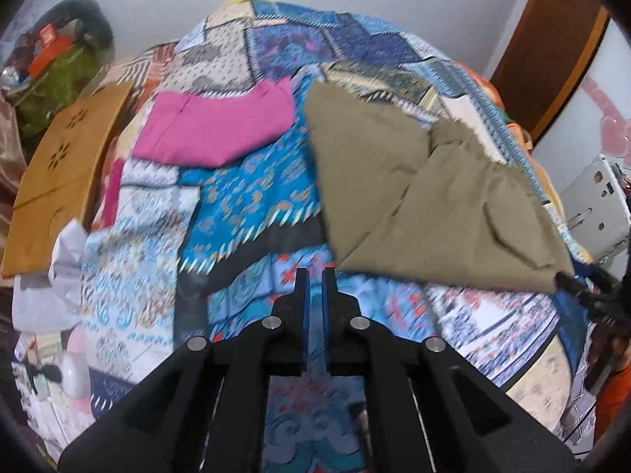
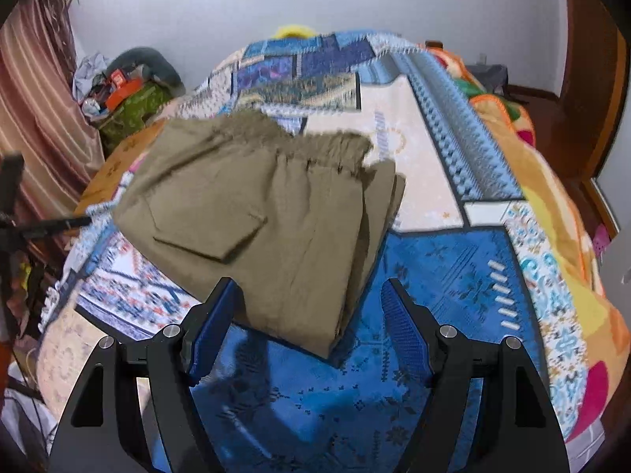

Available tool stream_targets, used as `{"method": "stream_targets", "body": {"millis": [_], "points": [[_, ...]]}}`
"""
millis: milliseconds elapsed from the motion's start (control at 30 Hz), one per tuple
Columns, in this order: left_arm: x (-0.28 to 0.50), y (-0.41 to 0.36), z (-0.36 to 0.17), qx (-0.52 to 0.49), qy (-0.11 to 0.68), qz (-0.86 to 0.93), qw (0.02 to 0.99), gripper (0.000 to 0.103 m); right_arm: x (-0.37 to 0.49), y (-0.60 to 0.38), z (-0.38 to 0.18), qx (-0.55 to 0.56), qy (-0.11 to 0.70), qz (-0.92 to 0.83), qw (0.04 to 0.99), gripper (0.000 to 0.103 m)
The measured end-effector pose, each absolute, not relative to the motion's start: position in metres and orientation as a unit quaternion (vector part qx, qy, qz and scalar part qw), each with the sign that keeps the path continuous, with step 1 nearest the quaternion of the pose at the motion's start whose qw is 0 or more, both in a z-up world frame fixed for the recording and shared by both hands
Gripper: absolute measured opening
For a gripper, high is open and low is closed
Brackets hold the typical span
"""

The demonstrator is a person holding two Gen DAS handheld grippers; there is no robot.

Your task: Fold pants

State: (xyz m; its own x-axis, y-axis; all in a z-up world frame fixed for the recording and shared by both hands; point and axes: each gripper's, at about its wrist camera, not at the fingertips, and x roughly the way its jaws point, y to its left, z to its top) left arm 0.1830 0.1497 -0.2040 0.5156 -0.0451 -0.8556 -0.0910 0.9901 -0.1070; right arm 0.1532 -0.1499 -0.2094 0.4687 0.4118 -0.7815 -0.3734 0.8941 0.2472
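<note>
Olive-green pants (image 2: 252,213) lie folded into a compact stack on the patterned blue quilt (image 2: 434,276), waistband at the far end, back pocket on top. They also show in the left wrist view (image 1: 414,197) to the right. My right gripper (image 2: 311,291) is open, its blue-padded fingers straddling the near edge of the stack without touching it. My left gripper (image 1: 315,276) is shut and empty, just left of the pants' near corner. The right gripper's tip (image 1: 583,287) shows at the pants' right corner in the left wrist view.
A folded pink garment (image 1: 213,130) lies on the quilt left of the pants. A tan wooden board (image 1: 59,173) leans at the bed's left side. Cluttered bags (image 2: 118,90) sit by a curtain (image 2: 39,98). An orange blanket (image 2: 552,197) covers the bed's right edge.
</note>
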Motion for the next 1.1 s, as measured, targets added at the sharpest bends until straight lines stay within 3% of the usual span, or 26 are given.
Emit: {"method": "stream_targets", "body": {"millis": [200, 300, 400, 467, 667, 733, 867, 1100], "points": [[0.216, 0.113, -0.203, -0.058, 0.493, -0.030, 0.868, 0.013, 0.163, -0.157, -0.218, 0.001, 0.460, 0.213, 0.862, 0.071], [0.228, 0.095, -0.202, -0.051, 0.494, -0.051, 0.867, 0.013, 0.172, -0.162, -0.215, -0.023, 0.463, 0.187, 0.866, 0.060], [0.242, 0.070, -0.199, -0.028, 0.490, -0.072, 0.868, 0.023, 0.179, -0.165, -0.201, 0.000, 0.460, 0.208, 0.863, 0.060], [0.251, 0.053, -0.197, -0.011, 0.483, -0.085, 0.871, 0.035, 0.183, -0.161, -0.191, 0.015, 0.450, 0.223, 0.865, 0.060], [0.281, 0.021, -0.207, 0.024, 0.487, -0.102, 0.867, 0.037, 0.204, -0.125, -0.182, 0.028, 0.429, 0.261, 0.864, 0.060], [0.289, 0.020, -0.219, 0.041, 0.496, -0.086, 0.863, 0.037, 0.213, -0.113, -0.190, 0.017, 0.439, 0.267, 0.858, 0.060], [0.299, 0.038, -0.241, 0.017, 0.519, -0.080, 0.851, 0.050, 0.221, -0.099, -0.220, -0.007, 0.478, 0.278, 0.833, 0.060], [0.287, 0.058, -0.238, -0.017, 0.516, -0.081, 0.853, 0.051, 0.205, -0.121, -0.219, -0.009, 0.485, 0.284, 0.827, 0.060]]}}
